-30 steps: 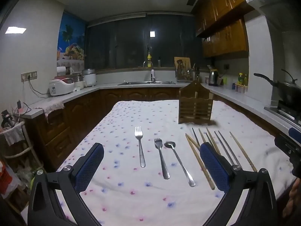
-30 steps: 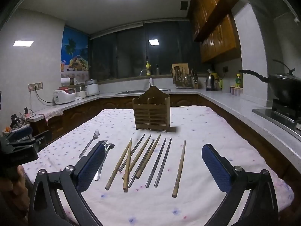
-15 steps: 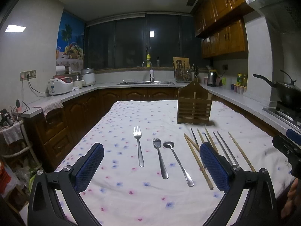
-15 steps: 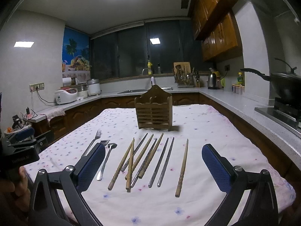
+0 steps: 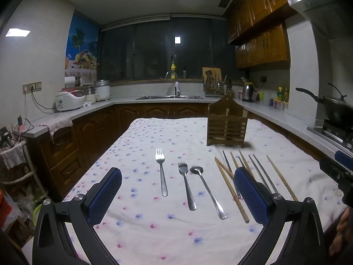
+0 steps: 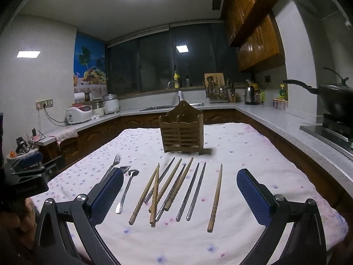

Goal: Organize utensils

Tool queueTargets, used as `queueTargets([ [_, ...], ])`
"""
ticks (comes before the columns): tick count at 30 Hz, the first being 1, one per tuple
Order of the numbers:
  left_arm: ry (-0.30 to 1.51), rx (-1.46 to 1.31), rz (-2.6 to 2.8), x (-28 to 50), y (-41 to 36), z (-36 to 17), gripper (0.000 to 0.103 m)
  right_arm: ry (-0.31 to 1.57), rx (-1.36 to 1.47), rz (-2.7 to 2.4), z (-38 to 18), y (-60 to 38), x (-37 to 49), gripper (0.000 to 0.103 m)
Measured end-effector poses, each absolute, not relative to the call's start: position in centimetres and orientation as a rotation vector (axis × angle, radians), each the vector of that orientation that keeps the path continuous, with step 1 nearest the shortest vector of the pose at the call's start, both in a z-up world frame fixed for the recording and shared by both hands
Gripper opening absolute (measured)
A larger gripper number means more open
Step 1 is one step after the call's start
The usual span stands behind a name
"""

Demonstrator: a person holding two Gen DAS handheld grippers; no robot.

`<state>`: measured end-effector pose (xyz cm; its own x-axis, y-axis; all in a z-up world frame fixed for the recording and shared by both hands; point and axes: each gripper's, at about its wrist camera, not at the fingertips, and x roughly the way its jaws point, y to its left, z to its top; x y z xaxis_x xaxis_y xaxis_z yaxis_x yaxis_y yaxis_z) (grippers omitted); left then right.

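Observation:
A wooden utensil holder [image 5: 226,123] stands empty on the flowered tablecloth; it also shows in the right wrist view [image 6: 181,130]. In front of it lie two forks [image 5: 161,172] [image 5: 187,184], a spoon [image 5: 207,191], and several wooden and metal chopsticks [image 6: 174,186], one wooden chopstick [image 6: 215,195] lying apart at the right. My left gripper [image 5: 176,194] is open and empty, held above the near edge over the forks and spoon. My right gripper [image 6: 179,195] is open and empty above the chopsticks.
The table [image 5: 143,137] stands in a kitchen with counters around it. A rice cooker [image 5: 69,100] sits on the left counter, a sink [image 5: 169,97] at the back, a wok [image 6: 335,101] on the stove at the right.
Both grippers have drifted slightly; the views shifted a little and the utensils sit marginally lower and nearer. Nothing on the table moved.

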<state>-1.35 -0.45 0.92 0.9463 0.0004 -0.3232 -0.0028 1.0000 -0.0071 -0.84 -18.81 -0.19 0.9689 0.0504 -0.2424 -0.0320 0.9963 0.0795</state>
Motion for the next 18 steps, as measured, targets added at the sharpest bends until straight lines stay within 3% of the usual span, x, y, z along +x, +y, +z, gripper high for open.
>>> queueTargets([
  [18, 0.332, -0.013, -0.004, -0.94, -0.53, 0.72, 0.102, 0.247, 0.084, 0.048, 0.15, -18.61, -0.93, 0.103],
])
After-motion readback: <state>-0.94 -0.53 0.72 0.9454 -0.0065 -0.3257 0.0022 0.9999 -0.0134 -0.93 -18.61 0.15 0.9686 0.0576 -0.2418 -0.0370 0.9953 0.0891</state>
